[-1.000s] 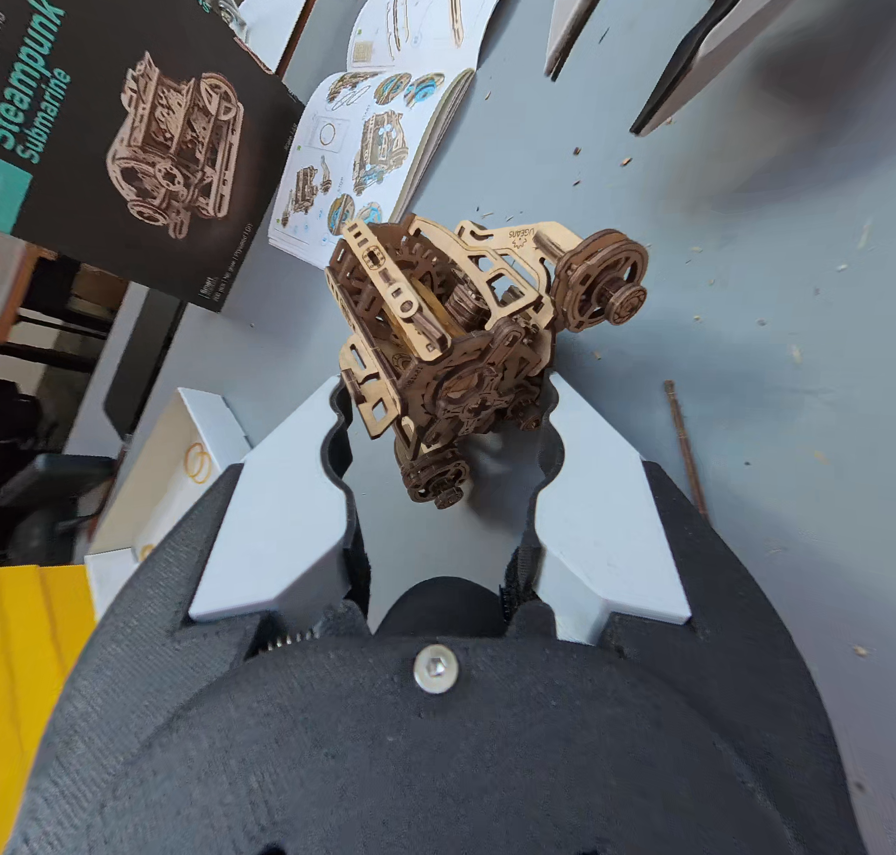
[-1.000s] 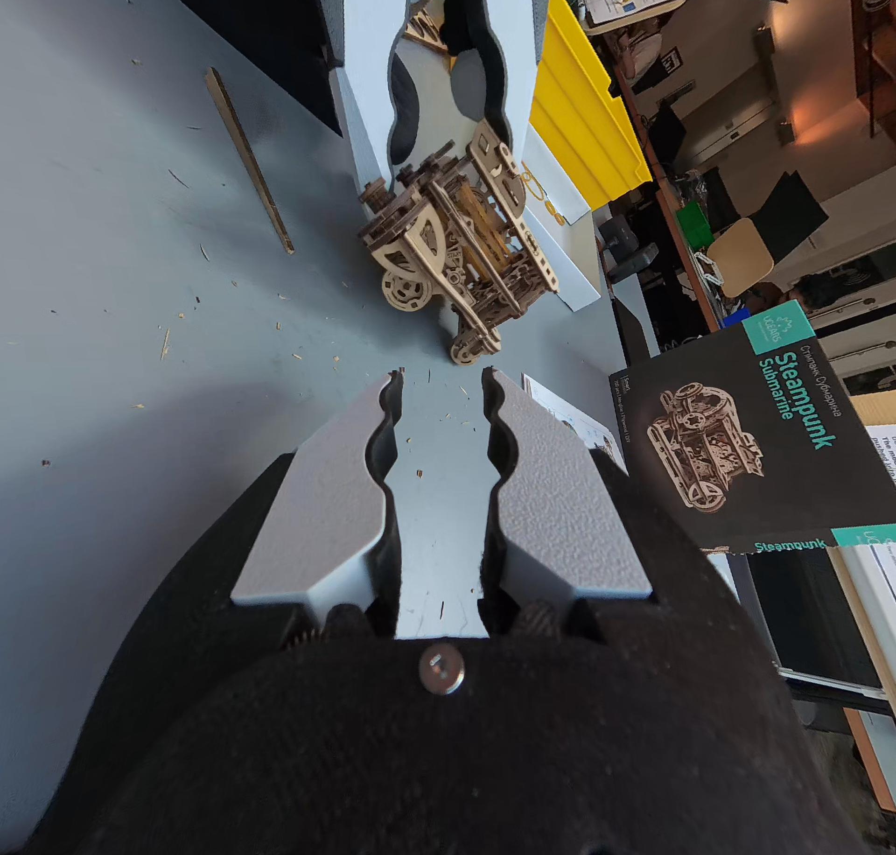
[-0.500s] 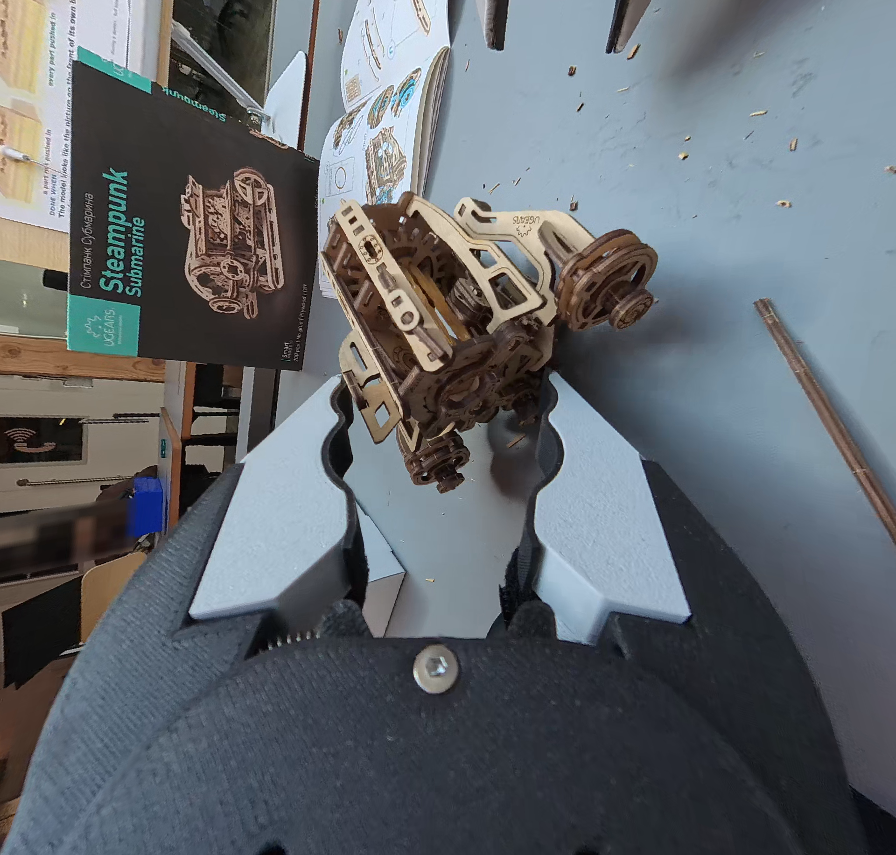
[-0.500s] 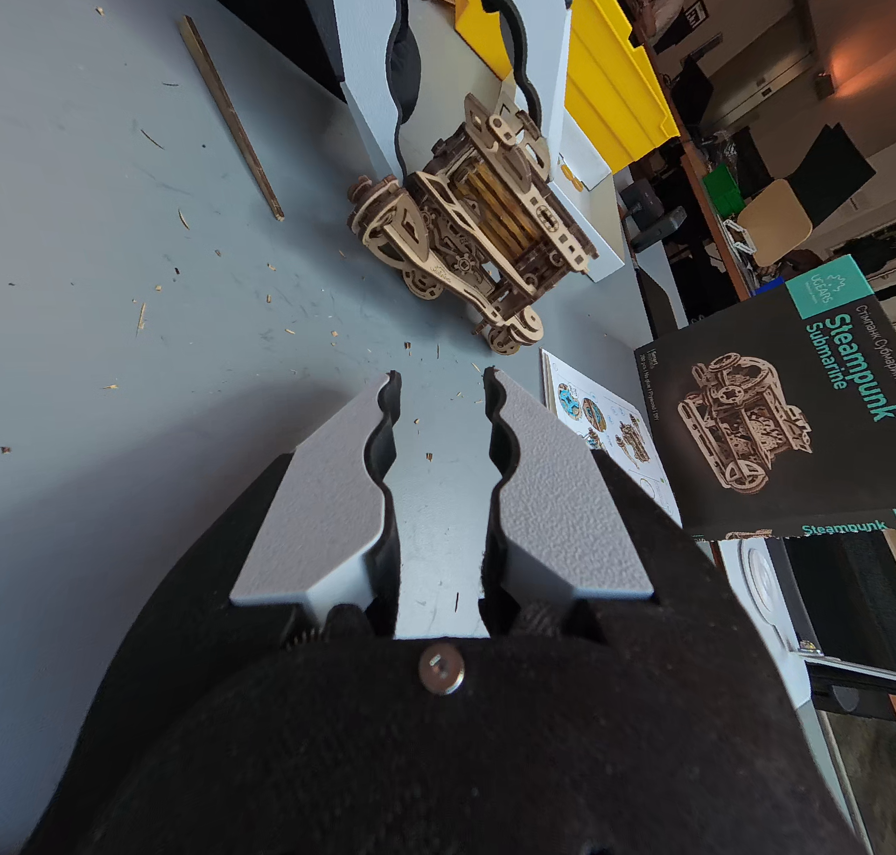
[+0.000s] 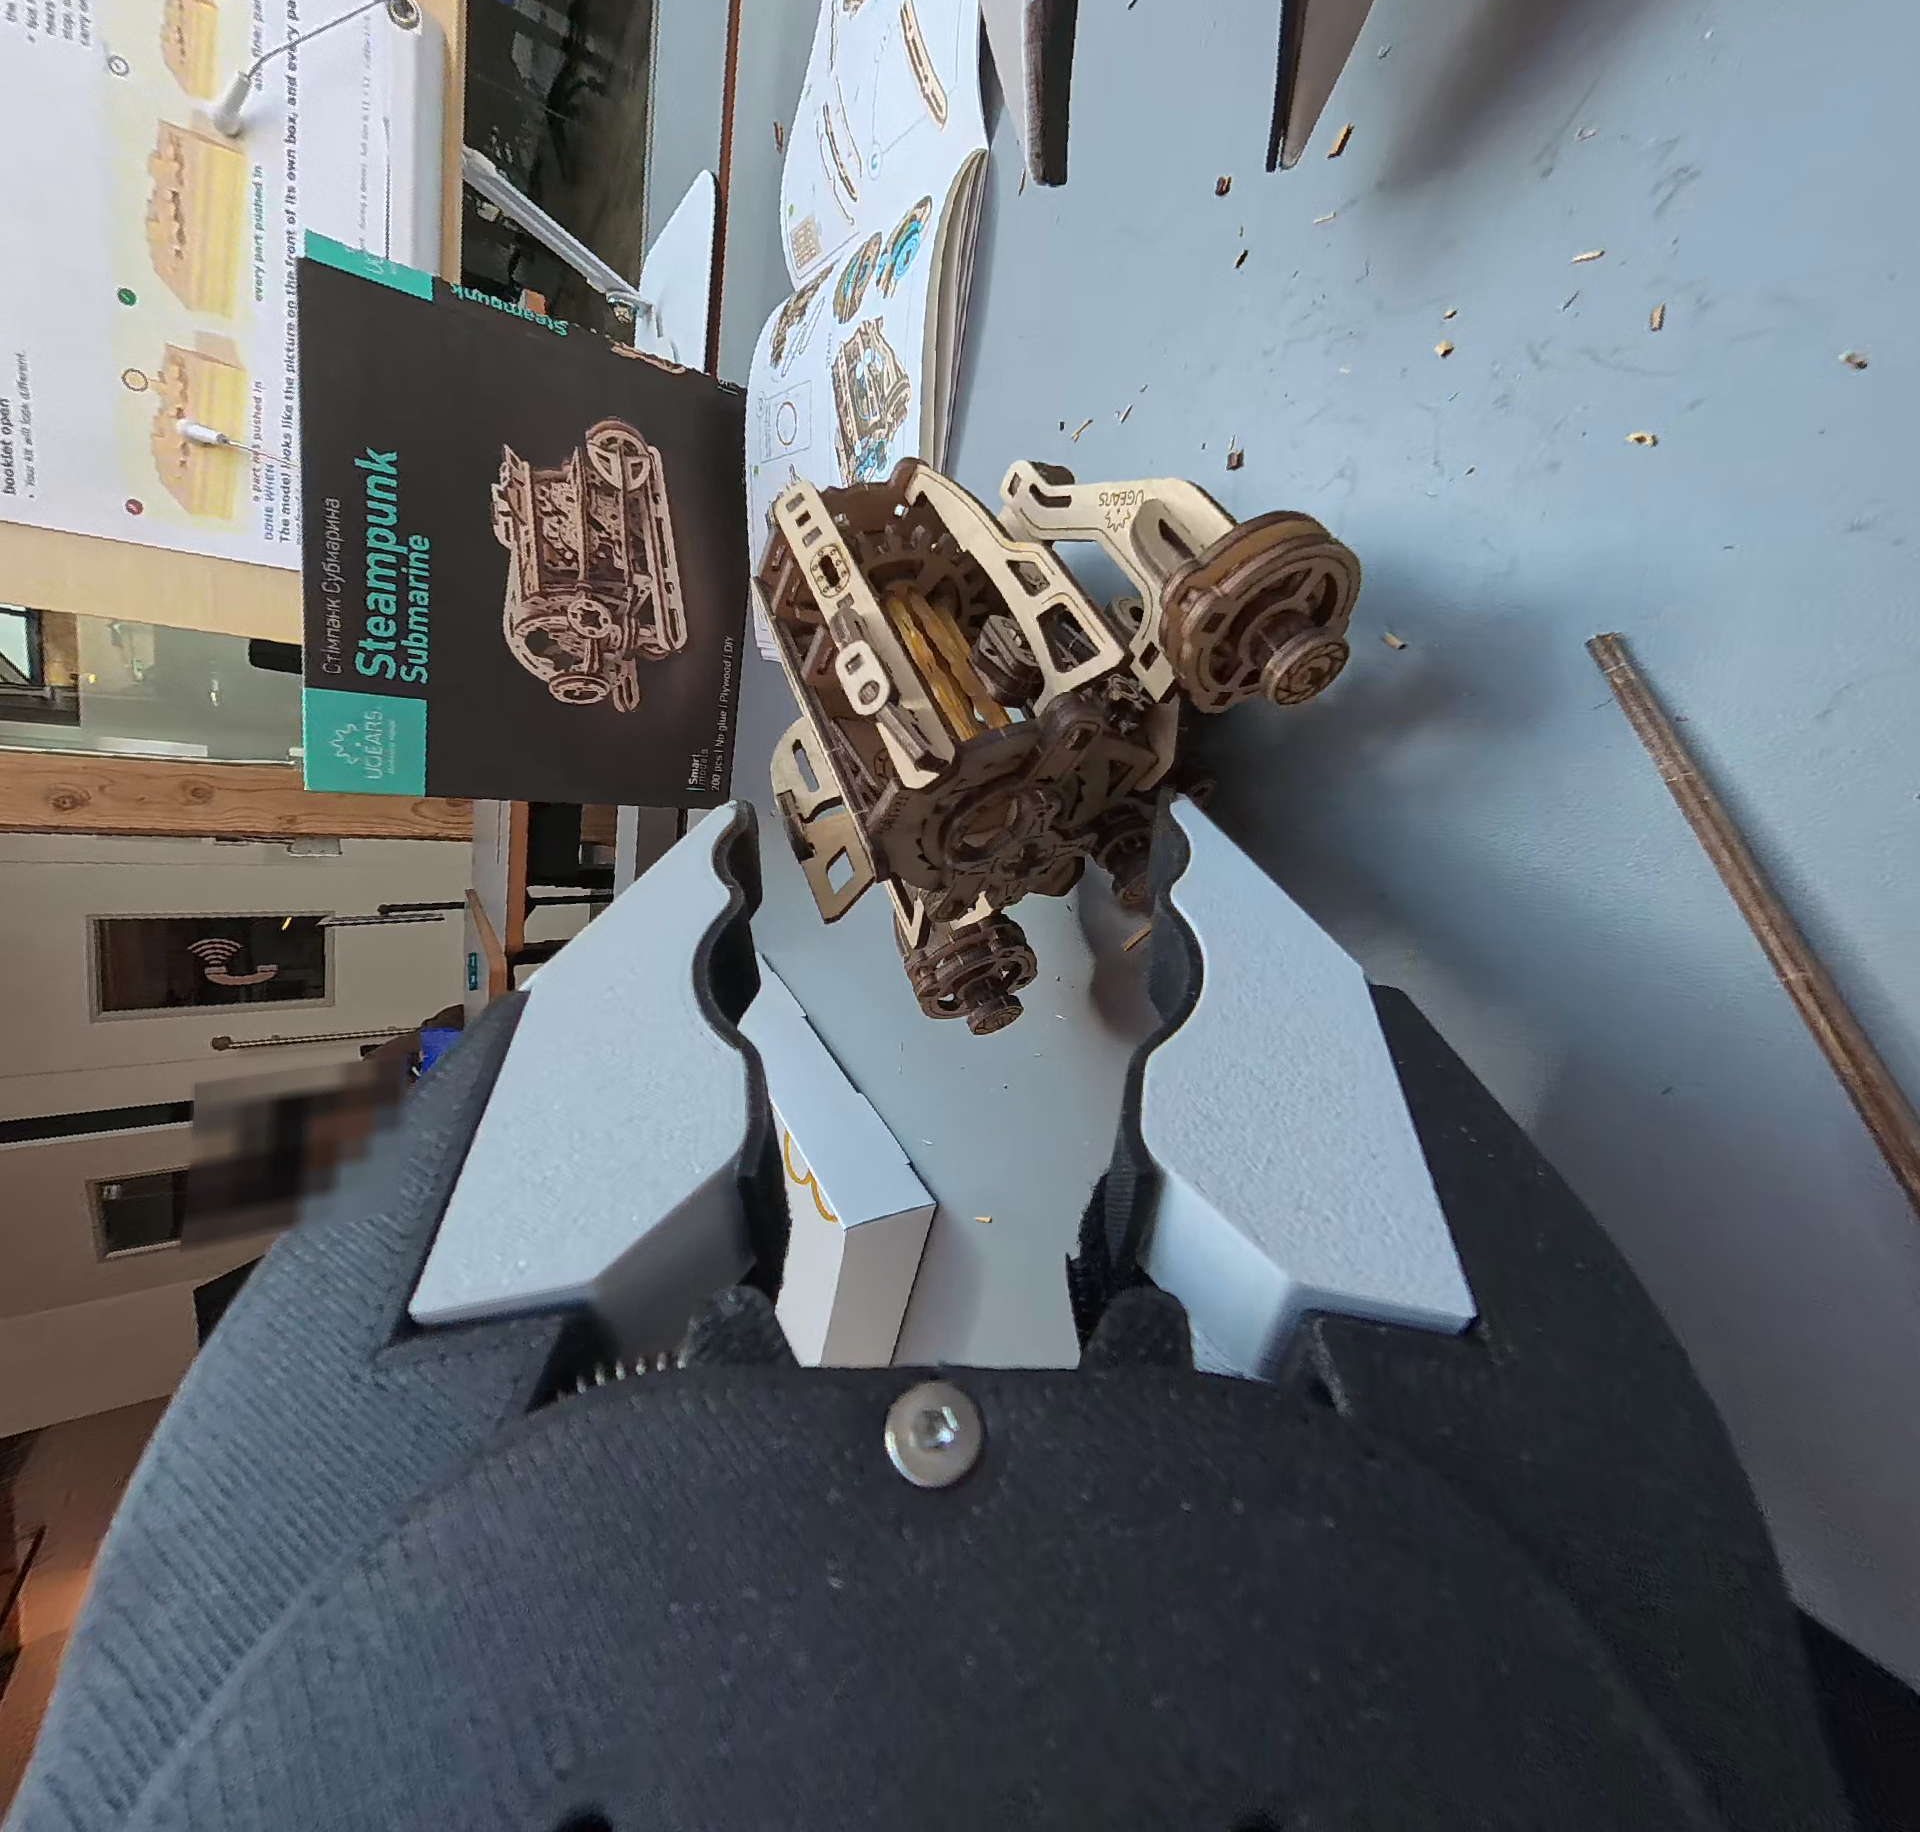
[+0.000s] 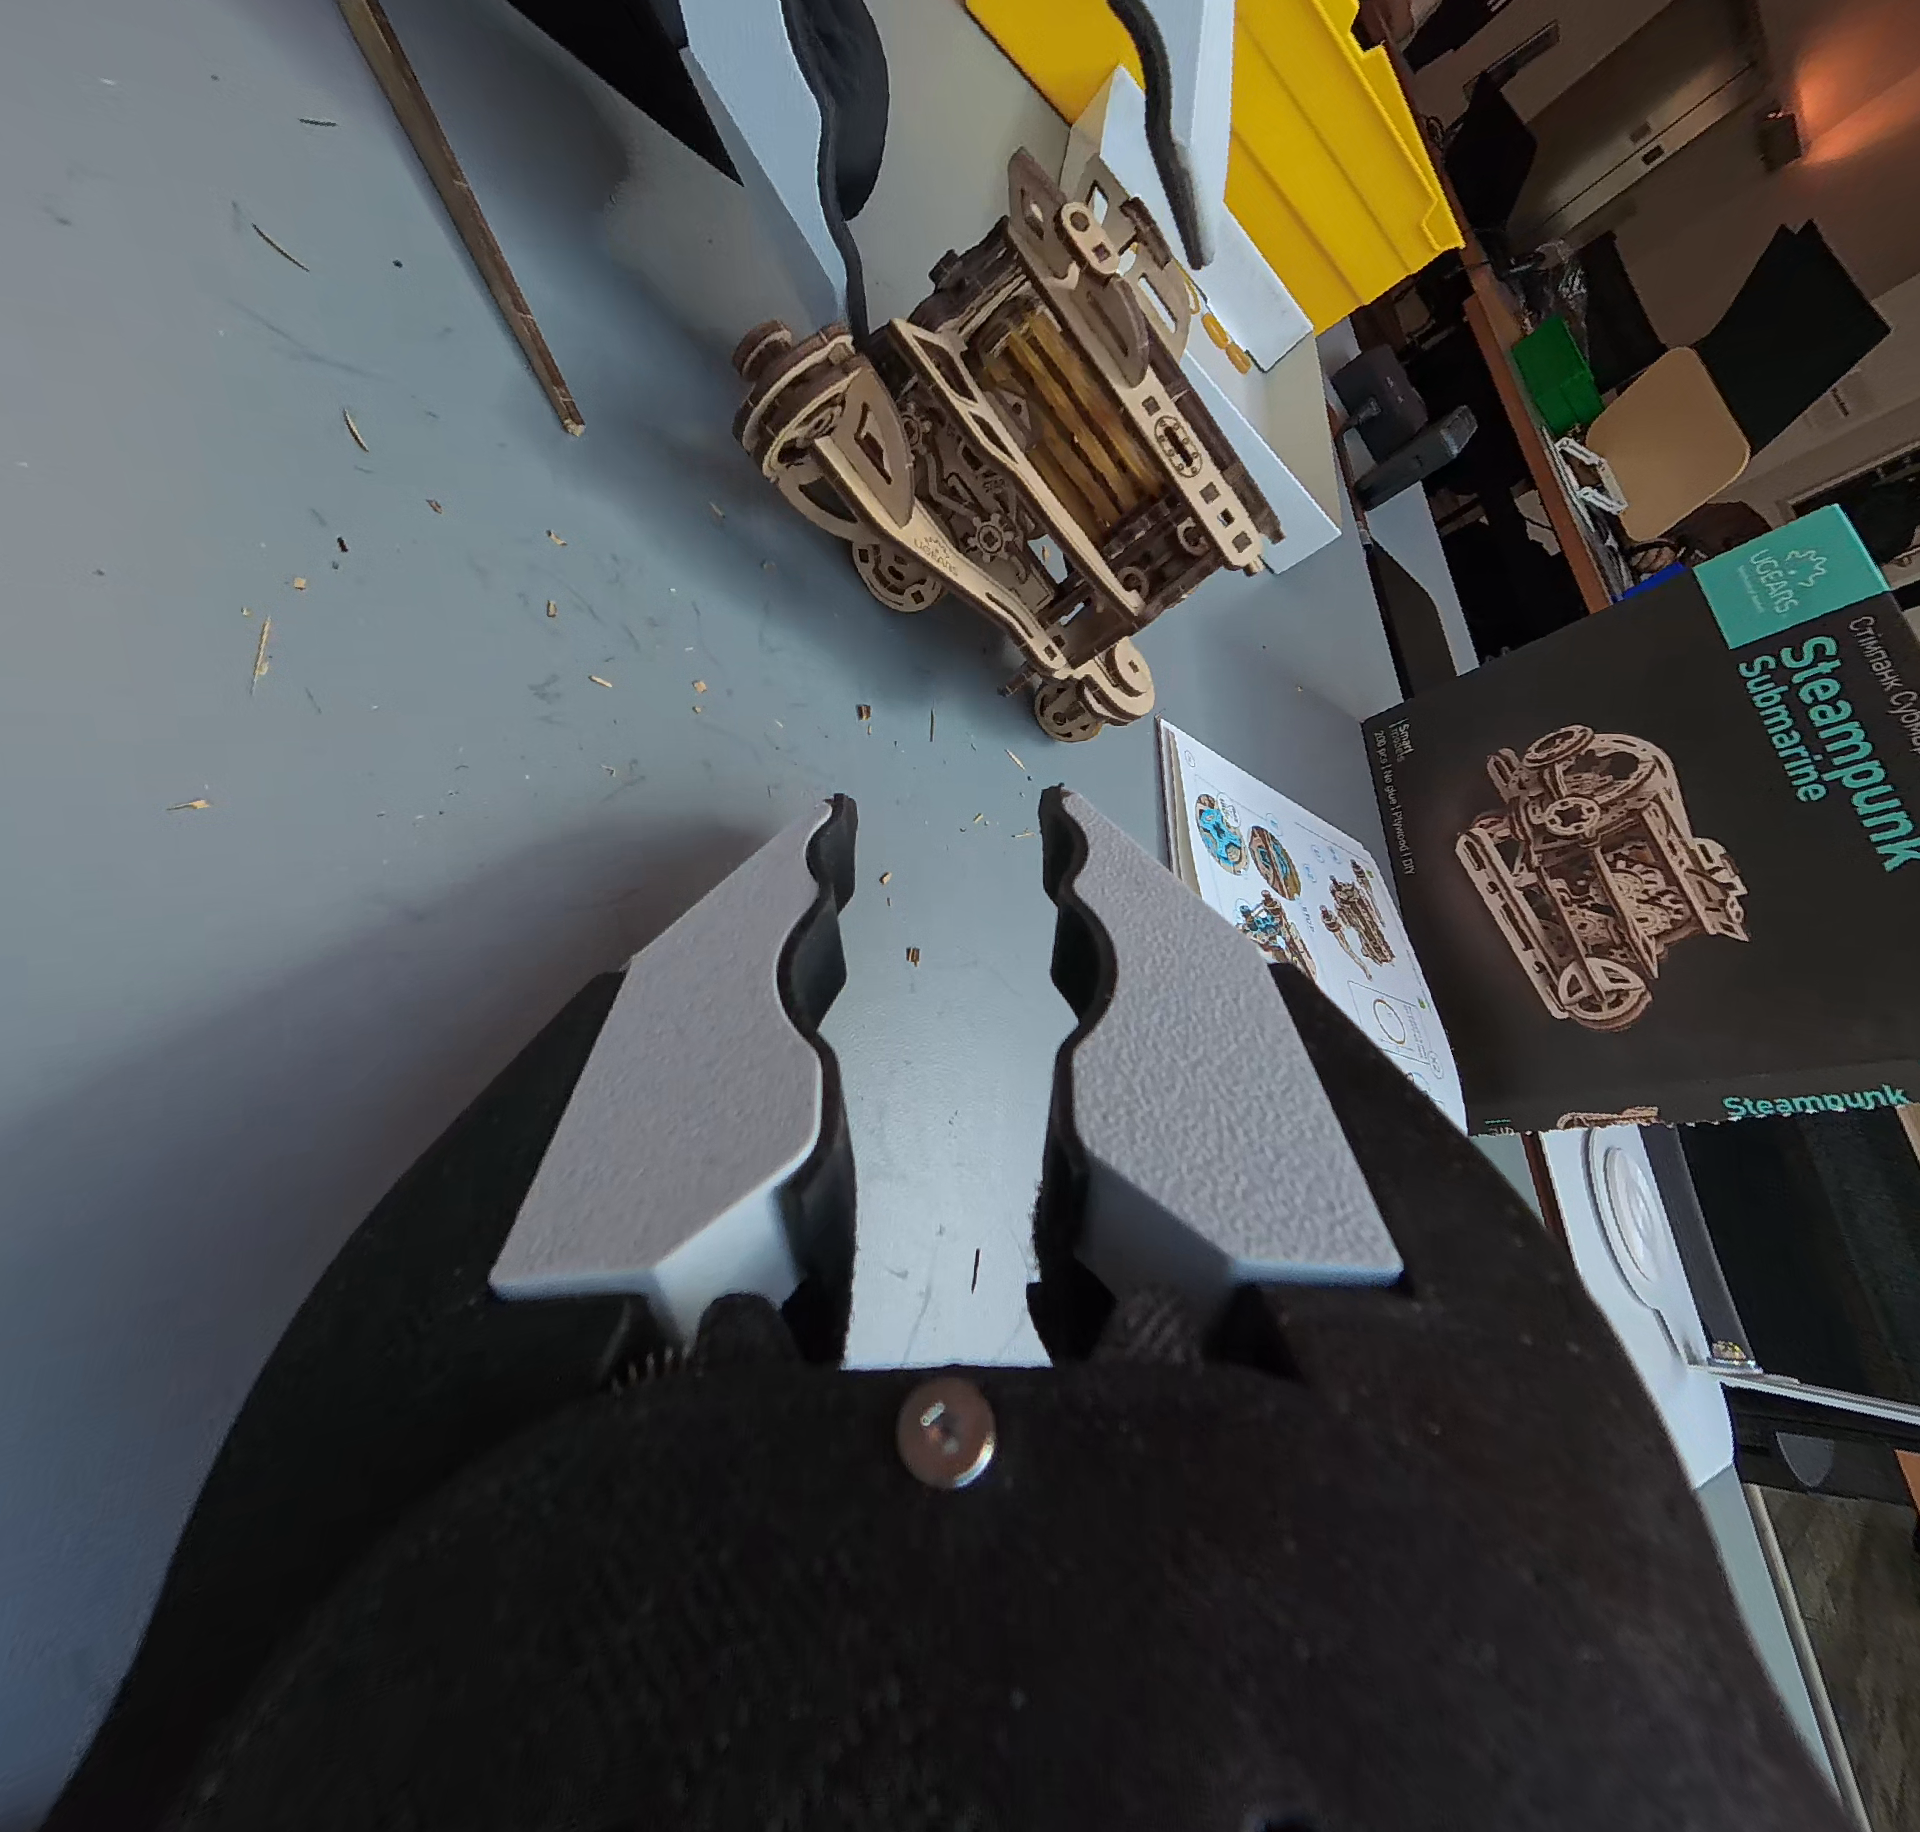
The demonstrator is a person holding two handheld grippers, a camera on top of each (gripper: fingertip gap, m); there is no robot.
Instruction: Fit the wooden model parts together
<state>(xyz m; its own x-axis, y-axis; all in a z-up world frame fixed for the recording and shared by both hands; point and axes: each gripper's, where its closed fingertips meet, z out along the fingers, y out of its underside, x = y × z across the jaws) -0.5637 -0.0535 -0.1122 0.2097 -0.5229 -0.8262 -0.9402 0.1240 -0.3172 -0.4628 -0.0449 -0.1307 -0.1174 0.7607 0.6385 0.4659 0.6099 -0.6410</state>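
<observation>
Since the earlier frames the left claw (image 5: 956, 826) has swung left, bringing the dark kit box (image 5: 520, 535) fully into view. Its jaws stand wide around the wooden model (image 5: 997, 702), a gap showing at the left pad. The right claw (image 6: 945, 826) is part-open on nothing. Only the right view shows the yellow bin (image 6: 1299, 120). The grey bench (image 6: 312, 639) carries wood chips and a stick (image 6: 457, 203); a workshop lies beyond.

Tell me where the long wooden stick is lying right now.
The long wooden stick lies loose on the grey table, right of the wooden model in the left wrist view. In the right wrist view it lies upper left, beyond the model.
</observation>
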